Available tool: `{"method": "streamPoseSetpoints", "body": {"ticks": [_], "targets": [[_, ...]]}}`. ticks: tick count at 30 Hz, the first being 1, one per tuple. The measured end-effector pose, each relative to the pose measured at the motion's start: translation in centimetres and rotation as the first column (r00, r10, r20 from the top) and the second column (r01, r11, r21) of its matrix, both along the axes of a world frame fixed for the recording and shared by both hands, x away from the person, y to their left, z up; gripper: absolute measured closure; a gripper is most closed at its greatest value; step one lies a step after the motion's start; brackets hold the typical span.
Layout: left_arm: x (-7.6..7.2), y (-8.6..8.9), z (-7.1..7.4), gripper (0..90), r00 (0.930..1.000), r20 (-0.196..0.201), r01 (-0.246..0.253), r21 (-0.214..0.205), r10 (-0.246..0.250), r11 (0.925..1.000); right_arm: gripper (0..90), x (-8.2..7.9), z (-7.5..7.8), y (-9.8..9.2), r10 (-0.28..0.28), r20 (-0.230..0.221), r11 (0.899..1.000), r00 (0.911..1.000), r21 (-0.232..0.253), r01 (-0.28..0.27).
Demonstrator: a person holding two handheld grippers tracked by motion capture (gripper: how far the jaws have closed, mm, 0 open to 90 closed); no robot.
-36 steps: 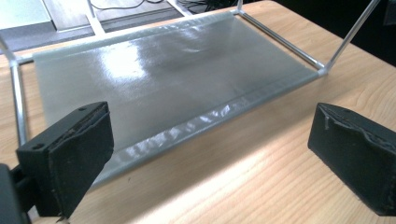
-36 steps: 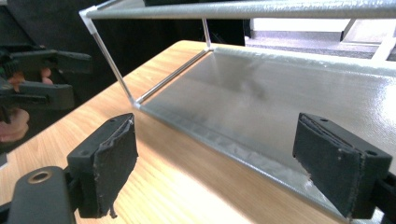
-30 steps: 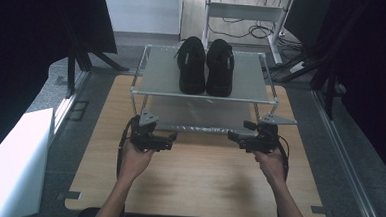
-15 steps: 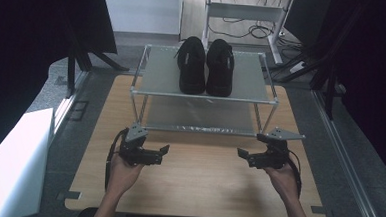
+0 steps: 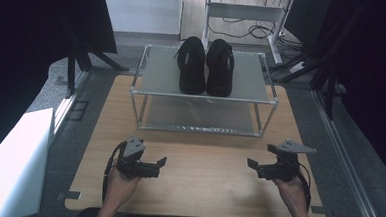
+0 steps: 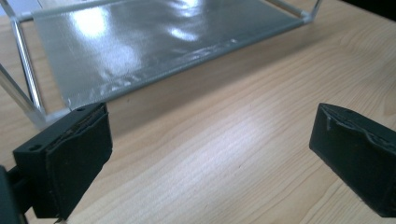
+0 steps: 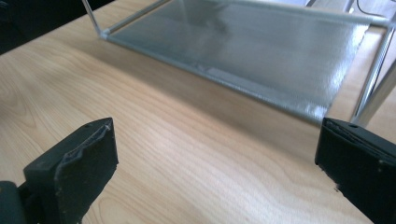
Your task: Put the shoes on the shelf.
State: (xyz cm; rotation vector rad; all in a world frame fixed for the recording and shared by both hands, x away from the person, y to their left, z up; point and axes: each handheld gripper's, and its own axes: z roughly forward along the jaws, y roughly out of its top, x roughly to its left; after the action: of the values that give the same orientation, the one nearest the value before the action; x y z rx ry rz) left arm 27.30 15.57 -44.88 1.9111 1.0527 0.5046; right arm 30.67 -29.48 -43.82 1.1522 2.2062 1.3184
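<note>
Two shoes: a black pair (image 5: 205, 66) stands side by side on the top shelf of the rack (image 5: 152, 93), well beyond both grippers, toes toward the person.
Long axis: each shoe runs front to back, straight away from the tools, heels at the far edge.
Left gripper (image 5: 161, 162): jaws wide apart with nothing between them, low over the table (image 5: 202, 189), tips pointing inward; the shoes lie ahead and to its right.
Right gripper (image 5: 251, 164): jaws wide apart with nothing between them, tips pointing inward; the shoes lie ahead and to its left.
Nearer hand: judging by eye, neither; the pair sits about midway between them.
Edges: the rack's front rail and lower shelf (image 6: 140, 42) lie just ahead of both tools.
Open room: bare wood between the grippers; free space above the top shelf, so a reach would likely go up and over the rail.
</note>
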Motion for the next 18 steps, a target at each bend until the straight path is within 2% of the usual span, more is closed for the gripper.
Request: {"method": "streamPoseSetpoints", "body": {"ticks": [8,11,12,14,18], "targets": [[-0.4,-0.2,-2.0,0.0,0.9997,-0.023,-0.004,0.020,0.004,0.9998,0.0,-0.5,-2.3,0.0,-0.010,-0.037,1.000,0.9993,-0.021,0.009],[-0.5,-0.3,-3.2,0.0,0.9992,-0.039,-0.009,0.042,0.010,0.9991,0.0,-0.6,-3.5,0.4,0.011,-0.049,0.999,0.9988,-0.041,-0.013],[-0.5,-0.3,-3.2,0.0,0.9992,-0.039,-0.009,0.042,0.010,0.9991,0.0,-0.6,-3.5,0.4,0.011,-0.049,0.999,0.9988,-0.041,-0.013],[-0.6,-0.6,-3.9,0.0,0.9987,-0.051,-0.004,0.070,0.008,0.9975,0.0,-0.6,-4.3,0.9,0.028,-0.059,0.997,0.9979,-0.072,-0.032],[-0.5,-1.0,-4.6,0.0,0.9980,-0.063,0.004,0.099,0.003,0.9951,0.0,-0.7,-5.1,1.4,0.040,-0.059,0.993,0.9975,-0.108,-0.046]]}}
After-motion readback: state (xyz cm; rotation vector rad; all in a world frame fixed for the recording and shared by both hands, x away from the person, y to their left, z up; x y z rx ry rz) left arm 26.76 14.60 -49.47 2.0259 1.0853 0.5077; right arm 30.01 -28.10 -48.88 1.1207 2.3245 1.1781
